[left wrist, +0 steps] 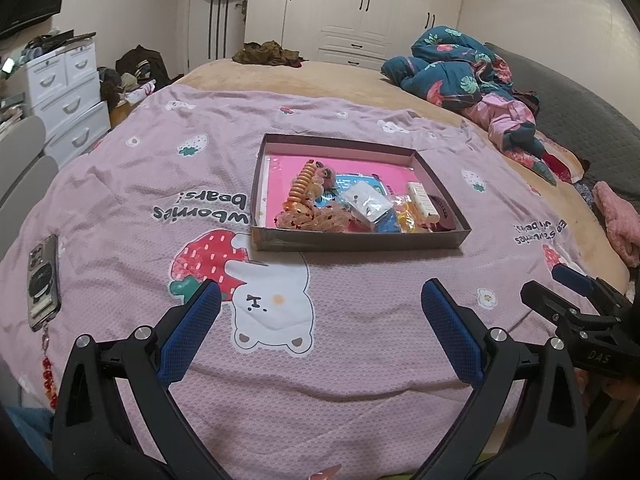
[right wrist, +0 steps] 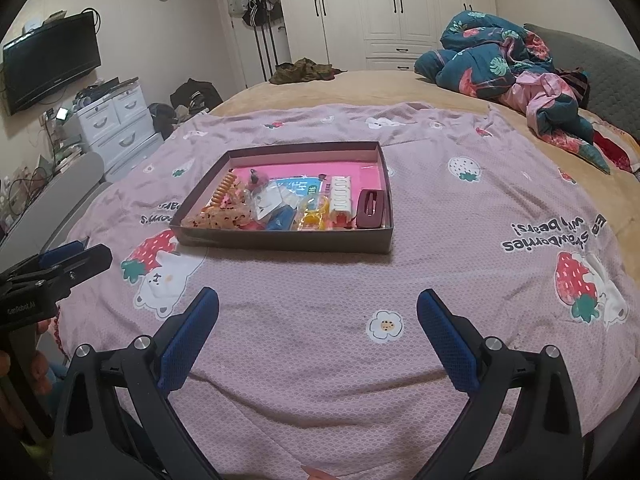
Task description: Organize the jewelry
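1. A bed was covered by a pink strawberry-print sheet [left wrist: 360, 360], with white wardrobes [left wrist: 352, 4] seen behind.
2. A shallow box [right wrist: 280, 240] of hair clips [right wrist: 340, 196] and small packets [right wrist: 272, 200] was set mid-sheet.
3. A phone [left wrist: 44, 280] was laid at the left; a rumpled quilt [right wrist: 500, 60] was heaped far right.
4. The left gripper [left wrist: 320, 304] and right gripper [right wrist: 318, 308] were held wide apart, empty, short of the box.

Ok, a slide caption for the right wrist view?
Open right gripper faces shallow brown cardboard tray of hair accessories on pink strawberry bedspread.
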`<state>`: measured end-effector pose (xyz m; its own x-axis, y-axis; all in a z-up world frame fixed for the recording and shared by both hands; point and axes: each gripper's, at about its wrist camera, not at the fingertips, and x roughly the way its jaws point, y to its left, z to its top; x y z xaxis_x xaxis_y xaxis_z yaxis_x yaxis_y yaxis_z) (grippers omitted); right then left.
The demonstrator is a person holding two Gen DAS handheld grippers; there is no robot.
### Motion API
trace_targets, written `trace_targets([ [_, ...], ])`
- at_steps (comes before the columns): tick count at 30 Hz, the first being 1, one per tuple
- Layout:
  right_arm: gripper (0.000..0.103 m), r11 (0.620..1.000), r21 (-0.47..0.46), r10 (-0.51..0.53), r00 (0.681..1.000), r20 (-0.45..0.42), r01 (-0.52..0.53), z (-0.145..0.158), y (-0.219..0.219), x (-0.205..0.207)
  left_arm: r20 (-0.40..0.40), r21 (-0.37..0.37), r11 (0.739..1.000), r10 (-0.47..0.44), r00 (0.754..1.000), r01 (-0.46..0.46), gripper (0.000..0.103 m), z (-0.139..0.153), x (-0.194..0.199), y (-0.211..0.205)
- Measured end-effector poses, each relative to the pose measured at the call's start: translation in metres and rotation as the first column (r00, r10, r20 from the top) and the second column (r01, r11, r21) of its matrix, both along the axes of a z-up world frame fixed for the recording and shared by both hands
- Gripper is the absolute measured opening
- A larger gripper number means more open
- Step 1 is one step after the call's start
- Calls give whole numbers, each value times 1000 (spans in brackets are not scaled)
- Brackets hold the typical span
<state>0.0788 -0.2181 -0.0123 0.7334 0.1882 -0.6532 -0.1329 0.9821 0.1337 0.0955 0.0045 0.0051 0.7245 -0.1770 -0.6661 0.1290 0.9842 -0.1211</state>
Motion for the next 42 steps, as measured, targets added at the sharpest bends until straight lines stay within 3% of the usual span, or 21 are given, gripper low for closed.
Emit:
trace_targets([
  [42,99,1000,-3,-4,1000,4,4,3,-3,0,-4,13,1000,5,1000,-5,94,-1,-2,-3],
])
